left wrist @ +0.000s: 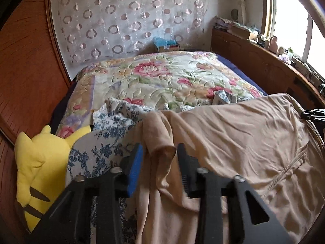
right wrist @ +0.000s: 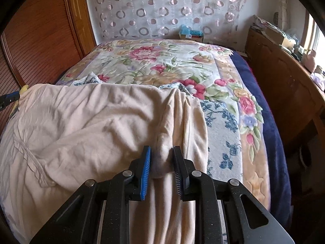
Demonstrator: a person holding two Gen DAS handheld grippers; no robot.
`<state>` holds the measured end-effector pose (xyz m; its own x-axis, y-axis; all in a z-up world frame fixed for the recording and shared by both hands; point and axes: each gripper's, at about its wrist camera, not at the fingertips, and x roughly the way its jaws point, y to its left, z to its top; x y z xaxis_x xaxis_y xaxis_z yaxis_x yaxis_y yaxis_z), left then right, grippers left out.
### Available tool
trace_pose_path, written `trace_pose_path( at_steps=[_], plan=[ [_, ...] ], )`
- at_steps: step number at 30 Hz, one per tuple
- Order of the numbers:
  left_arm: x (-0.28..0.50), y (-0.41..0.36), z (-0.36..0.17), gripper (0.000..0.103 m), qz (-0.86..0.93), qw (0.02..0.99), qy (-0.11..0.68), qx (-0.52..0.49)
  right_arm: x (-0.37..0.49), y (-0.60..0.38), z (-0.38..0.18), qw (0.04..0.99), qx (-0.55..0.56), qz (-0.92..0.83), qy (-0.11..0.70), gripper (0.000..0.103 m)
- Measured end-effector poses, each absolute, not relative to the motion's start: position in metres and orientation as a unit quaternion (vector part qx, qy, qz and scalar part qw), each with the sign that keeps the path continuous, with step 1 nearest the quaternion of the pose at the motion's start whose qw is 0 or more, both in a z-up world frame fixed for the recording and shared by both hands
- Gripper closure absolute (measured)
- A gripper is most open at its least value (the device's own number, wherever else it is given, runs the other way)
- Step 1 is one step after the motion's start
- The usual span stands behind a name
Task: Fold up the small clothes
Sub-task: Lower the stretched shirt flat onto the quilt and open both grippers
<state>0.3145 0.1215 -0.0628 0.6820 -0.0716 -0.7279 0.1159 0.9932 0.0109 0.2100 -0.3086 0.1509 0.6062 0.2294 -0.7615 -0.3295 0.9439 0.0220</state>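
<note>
- A bed (right wrist: 278,122) fills both wrist views, covered by a floral quilt (right wrist: 158,61) in pinks, greens and cream over a navy underlayer, with a circle-patterned curtain (right wrist: 162,6) hanging at the far end.
- A beige garment (right wrist: 91,118), the piece being folded, is held up and stretched wide across the near end of the bed, between the two grippers, its seams and wrinkles showing.
- A blue-and-white floral cloth (left wrist: 113,122) lies on the quilt beneath and beside the garment.
- A wooden cabinet (right wrist: 284,77) runs along the window side, its top crowded with small items; wood panelling lines the opposite side.
- A yellow plush toy (left wrist: 38,172) rests at the bed's left edge, just beside the floral cloth.
- The left gripper (left wrist: 160,158) has a gathered fold of the beige garment between its fingers, which stand partly apart with the fabric bunched in the gap.
- The right gripper (right wrist: 161,162) pinches the garment's other edge, its jaws closed to a narrow gap filled by cloth.
</note>
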Motion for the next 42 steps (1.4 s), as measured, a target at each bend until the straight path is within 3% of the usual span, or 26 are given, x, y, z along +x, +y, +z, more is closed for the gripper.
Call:
trace_pose_path(
  at_steps=[5,6,7,8,20,42],
  plan=[
    [0.333,0.119,-0.075,0.072,-0.042,0.908,0.415,0.032,0.211,-0.304,0.15,0.895,-0.065,0.156,0.413,0.081],
    [0.334,0.119,-0.077,0.08,-0.043,0.908,0.415,0.032,0.211,-0.302,0.15,0.895,-0.069,0.156,0.412,0.091],
    [0.335,0.118,-0.077,0.095,-0.042,0.908,0.415,0.033,0.211,-0.301,0.149,0.895,-0.072,0.158,0.41,0.097],
    [0.335,0.118,-0.076,0.097,-0.041,0.909,0.414,0.032,0.21,-0.3,0.15,0.896,-0.073,0.16,0.407,0.097],
    [0.312,0.131,-0.03,0.098,-0.031,0.939,0.343,-0.001,0.186,-0.313,0.182,0.931,-0.04,0.171,0.32,0.099],
    [0.183,0.152,0.011,0.098,-0.023,0.956,0.292,-0.035,0.068,-0.344,0.2,0.953,-0.044,0.182,0.24,0.1]
  ],
)
